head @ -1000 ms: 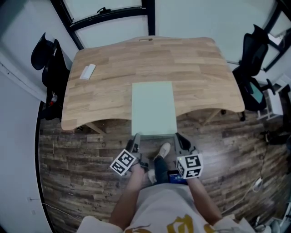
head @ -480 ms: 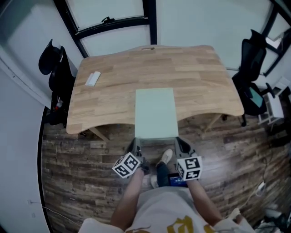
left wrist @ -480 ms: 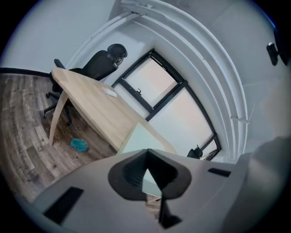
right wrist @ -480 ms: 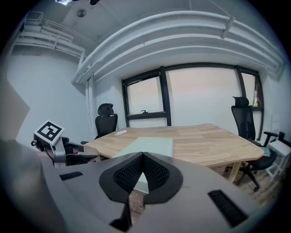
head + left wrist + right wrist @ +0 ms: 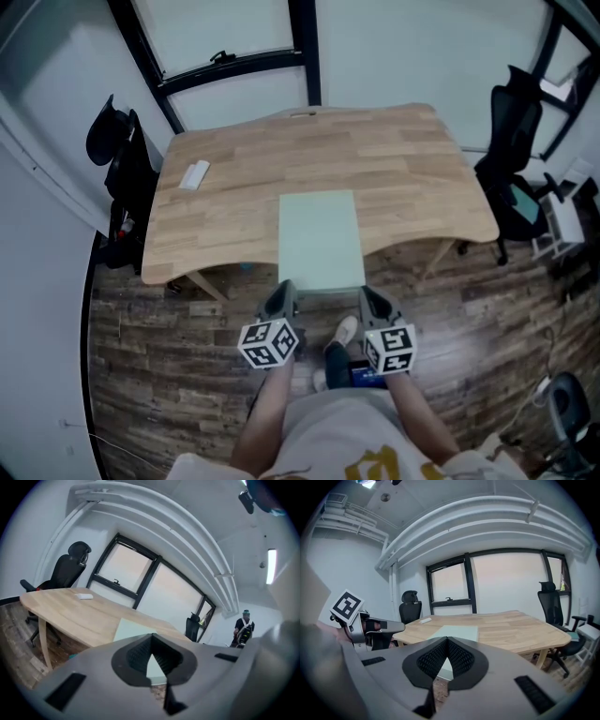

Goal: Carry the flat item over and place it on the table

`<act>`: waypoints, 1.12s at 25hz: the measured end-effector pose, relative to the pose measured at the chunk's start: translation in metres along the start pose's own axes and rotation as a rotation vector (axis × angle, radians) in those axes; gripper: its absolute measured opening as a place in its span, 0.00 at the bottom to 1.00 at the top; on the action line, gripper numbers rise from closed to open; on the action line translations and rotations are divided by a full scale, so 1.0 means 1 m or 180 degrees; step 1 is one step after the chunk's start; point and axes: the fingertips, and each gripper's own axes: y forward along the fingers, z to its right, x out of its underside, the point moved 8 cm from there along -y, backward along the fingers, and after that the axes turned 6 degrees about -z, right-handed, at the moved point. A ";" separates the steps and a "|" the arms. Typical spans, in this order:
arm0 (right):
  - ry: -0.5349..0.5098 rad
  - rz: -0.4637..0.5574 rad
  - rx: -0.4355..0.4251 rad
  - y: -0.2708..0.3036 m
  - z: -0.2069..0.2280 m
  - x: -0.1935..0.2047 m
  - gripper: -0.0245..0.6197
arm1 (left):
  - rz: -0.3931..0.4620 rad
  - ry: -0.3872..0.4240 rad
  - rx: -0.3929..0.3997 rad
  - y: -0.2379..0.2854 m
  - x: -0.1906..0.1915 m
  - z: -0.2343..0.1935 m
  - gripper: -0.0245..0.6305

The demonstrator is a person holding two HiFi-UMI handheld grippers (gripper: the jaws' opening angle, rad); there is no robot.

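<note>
The only marks are the black and white square patterns on the left cube and the right cube; they are codes, not words. A yellow print on the person's shirt is cut by the lower edge of the head view, and I cannot read it.

The sheet, pale green and flat, lies on the table, in the middle of its near half. Its long axis runs from near to far. One short end points to the far side of the table. The other short end hangs over the near edge, above the floor.

The left gripper is at the near left corner of the sheet and the right gripper is at the near right corner. Both point to the far side. Whether the tips touch the sheet, I cannot tell.

The left jaws have just been closing and now stand together. In the left gripper view nothing sits between the pads, and the sheet shows beyond them. The right jaws also meet at the tips, with the sheet seen beyond them in the same way.

A small white block lies on the far left part of the table, well apart from the sheet. One black chair stands left of the table and a second chair stands right of it. A shoe shows on the floor between the grippers.
</note>
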 end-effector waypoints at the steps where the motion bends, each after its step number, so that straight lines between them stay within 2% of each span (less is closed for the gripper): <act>1: -0.0008 0.0014 -0.0013 -0.001 -0.001 -0.001 0.04 | 0.0028 0.0057 0.0044 -0.001 -0.003 0.004 0.04; 6: -0.0030 0.0057 -0.0003 -0.004 -0.003 -0.004 0.04 | 0.0108 0.0423 0.0050 -0.007 -0.014 0.020 0.04; 12: -0.0063 0.0161 0.0054 -0.010 -0.003 -0.013 0.04 | 0.0244 0.0920 -0.0231 -0.011 -0.029 0.037 0.04; 14: -0.0090 0.0207 0.0072 -0.012 -0.003 -0.017 0.04 | 0.0271 0.0945 -0.0190 -0.012 -0.033 0.040 0.04; 18: -0.0059 0.0253 0.0135 -0.015 0.001 -0.016 0.03 | 0.0207 0.0820 -0.0071 -0.009 -0.031 0.041 0.04; 22: -0.0117 0.0308 0.0165 -0.015 0.003 -0.019 0.03 | 0.0153 0.0851 -0.0132 -0.007 -0.030 0.041 0.04; 28: -0.0109 0.0275 0.0240 -0.017 0.004 -0.022 0.04 | 0.0259 0.1011 -0.0187 -0.011 -0.029 0.037 0.04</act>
